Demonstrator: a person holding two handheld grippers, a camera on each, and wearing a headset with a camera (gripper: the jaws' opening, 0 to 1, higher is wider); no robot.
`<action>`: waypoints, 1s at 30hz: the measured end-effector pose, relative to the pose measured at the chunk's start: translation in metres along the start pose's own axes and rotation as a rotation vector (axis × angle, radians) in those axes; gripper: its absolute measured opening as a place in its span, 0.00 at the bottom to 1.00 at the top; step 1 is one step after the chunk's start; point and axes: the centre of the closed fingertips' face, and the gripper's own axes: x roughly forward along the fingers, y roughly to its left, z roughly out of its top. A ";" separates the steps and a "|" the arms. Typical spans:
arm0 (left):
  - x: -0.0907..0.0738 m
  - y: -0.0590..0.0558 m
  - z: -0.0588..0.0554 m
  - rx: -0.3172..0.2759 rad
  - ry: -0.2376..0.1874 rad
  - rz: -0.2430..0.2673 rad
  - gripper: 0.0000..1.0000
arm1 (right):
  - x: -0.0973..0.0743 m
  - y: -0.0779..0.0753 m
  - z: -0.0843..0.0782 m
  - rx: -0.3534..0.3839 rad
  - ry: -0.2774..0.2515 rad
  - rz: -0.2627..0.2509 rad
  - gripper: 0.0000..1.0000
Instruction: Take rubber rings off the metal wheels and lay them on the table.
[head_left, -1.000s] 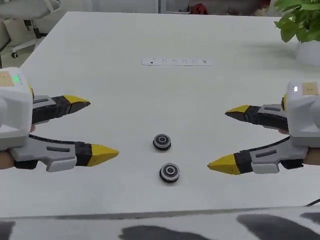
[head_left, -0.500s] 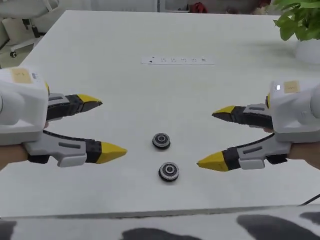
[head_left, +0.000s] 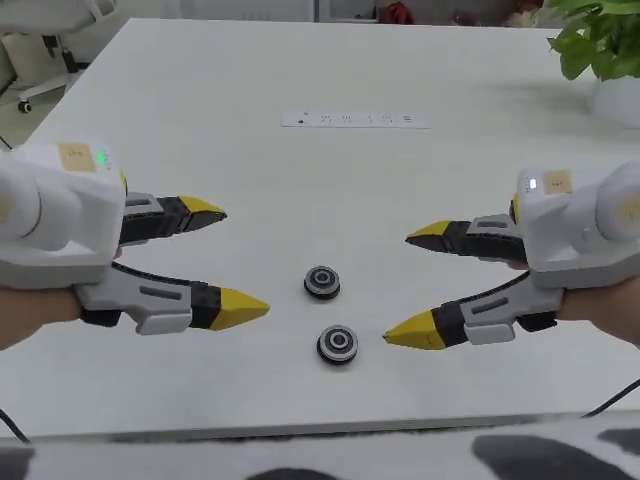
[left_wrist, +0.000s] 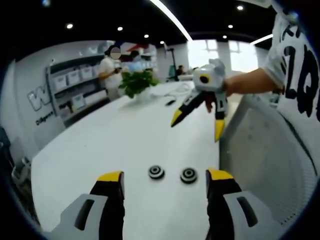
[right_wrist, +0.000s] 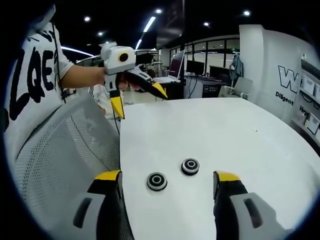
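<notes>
Found two metal wheels lying flat on the tabletop (head_left: 300, 180), centre, toward the near edge: far wheel (head_left: 322, 283) and near wheel (head_left: 338, 343), close together but not touching. Read the dark outer bands as the rubber rings (head_left: 322, 297), seated on both wheels, so judged nothing removed yet. Held left tongs (head_left: 243, 260) at left and right tongs (head_left: 397, 289) at right, jaws spread wide on each, gripping nothing, tips aimed inward at the pair. Hovered both clear of the wheels, with the right tongs' near tip just beside the near wheel. Framed both wheels between the jaws in each gripper view, far wheel (left_wrist: 156, 172) and near wheel (right_wrist: 157, 181) included. Judged this a line-up for approach, probably one side to pin a wheel and the other to peel its ring. Noted power strip (head_left: 345, 121) well apart at far centre, out of the way. Flagged thin rings as a likely slip risk.
</notes>
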 end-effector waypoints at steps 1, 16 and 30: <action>0.001 -0.001 0.000 0.000 -0.001 -0.004 0.67 | 0.000 0.000 0.000 -0.001 0.000 0.001 0.70; 0.022 -0.009 -0.010 -0.004 0.020 -0.066 0.62 | 0.018 -0.001 -0.018 -0.018 0.041 0.061 0.62; 0.040 -0.014 -0.018 -0.014 0.029 -0.111 0.58 | 0.030 0.001 -0.026 -0.024 0.057 0.097 0.57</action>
